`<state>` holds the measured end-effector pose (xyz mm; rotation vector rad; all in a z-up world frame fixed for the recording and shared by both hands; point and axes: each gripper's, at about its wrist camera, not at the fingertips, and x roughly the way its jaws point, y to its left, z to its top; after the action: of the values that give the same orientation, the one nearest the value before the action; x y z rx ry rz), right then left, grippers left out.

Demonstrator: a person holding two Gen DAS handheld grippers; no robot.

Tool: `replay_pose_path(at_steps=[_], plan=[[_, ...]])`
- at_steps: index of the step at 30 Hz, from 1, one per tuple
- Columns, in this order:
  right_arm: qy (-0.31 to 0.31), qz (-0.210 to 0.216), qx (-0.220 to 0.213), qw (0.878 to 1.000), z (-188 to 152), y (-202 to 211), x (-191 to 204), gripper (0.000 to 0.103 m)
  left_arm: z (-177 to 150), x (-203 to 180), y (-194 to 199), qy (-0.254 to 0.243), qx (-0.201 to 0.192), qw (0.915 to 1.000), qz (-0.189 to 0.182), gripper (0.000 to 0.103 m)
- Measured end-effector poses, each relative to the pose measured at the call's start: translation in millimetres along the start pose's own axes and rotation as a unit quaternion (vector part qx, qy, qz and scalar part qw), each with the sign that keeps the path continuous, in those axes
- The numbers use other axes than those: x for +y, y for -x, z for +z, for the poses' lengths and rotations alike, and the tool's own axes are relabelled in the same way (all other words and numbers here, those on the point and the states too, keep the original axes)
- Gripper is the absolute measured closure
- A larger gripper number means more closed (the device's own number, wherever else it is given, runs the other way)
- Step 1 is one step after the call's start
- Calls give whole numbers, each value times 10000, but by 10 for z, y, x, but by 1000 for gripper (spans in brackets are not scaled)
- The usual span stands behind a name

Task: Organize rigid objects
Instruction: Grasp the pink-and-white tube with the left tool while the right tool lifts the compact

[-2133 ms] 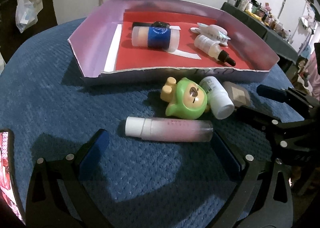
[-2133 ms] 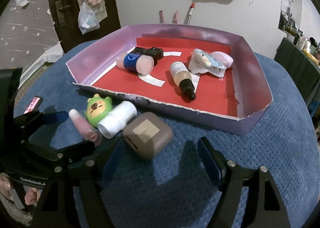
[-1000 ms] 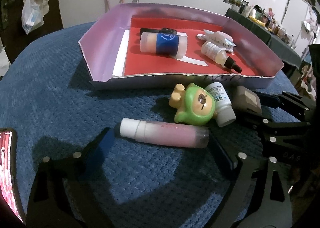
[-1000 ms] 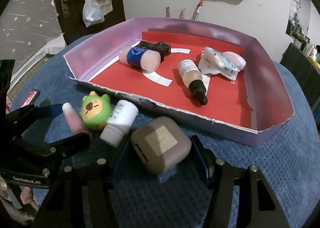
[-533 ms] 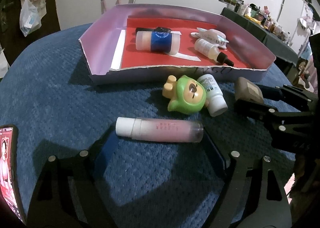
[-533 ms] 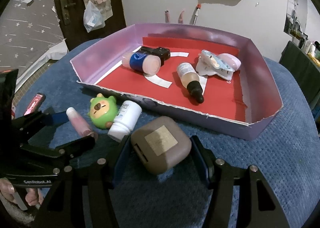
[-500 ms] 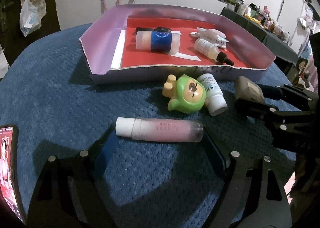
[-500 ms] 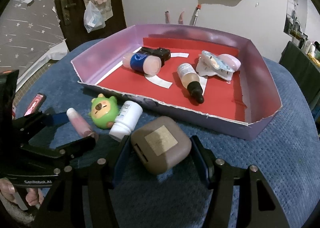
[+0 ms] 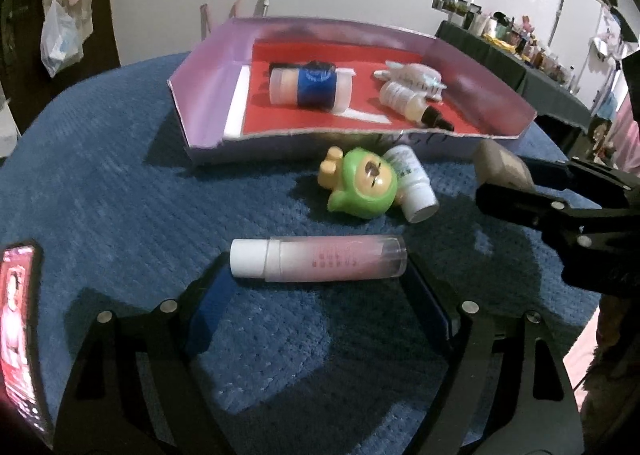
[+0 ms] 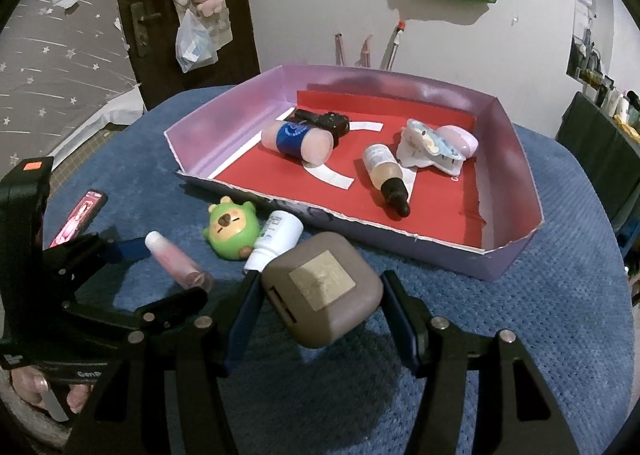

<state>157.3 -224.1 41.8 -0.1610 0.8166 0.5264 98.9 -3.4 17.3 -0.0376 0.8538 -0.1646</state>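
My right gripper is shut on a brown square case and holds it above the blue cloth, in front of the purple tray. The case also shows in the left wrist view. My left gripper has its jaws at the two ends of a pink tube with a white cap; the tube lies on the cloth. A green bear toy and a small white bottle lie between the tube and the tray.
The tray holds a blue-labelled bottle, a dropper bottle, a black object and a pastel hair clip. A phone lies at the left of the cloth.
The right gripper closed on the brown case and lifted it off the cloth. The left gripper came forward around the pink tube and narrowed on its ends.
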Motion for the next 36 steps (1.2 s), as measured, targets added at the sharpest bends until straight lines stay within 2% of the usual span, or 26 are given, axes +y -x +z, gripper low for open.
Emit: replay_pose_path(at_steps=[4, 14, 22, 36], plan=[[28, 10, -37, 10000, 19, 44, 40, 41, 31, 24, 5, 73, 44, 9999, -121, 21], [71, 18, -53, 10000, 48, 69, 80, 41, 67, 43, 114, 92, -71, 9998, -143, 21], [63, 64, -95, 9999, 70, 95, 80, 41, 178, 0, 244, 44, -259, 9994, -212, 21], [-69, 221, -250, 9994, 200, 191, -10, 41, 418, -39, 241, -9, -387, 9989, -253, 21]])
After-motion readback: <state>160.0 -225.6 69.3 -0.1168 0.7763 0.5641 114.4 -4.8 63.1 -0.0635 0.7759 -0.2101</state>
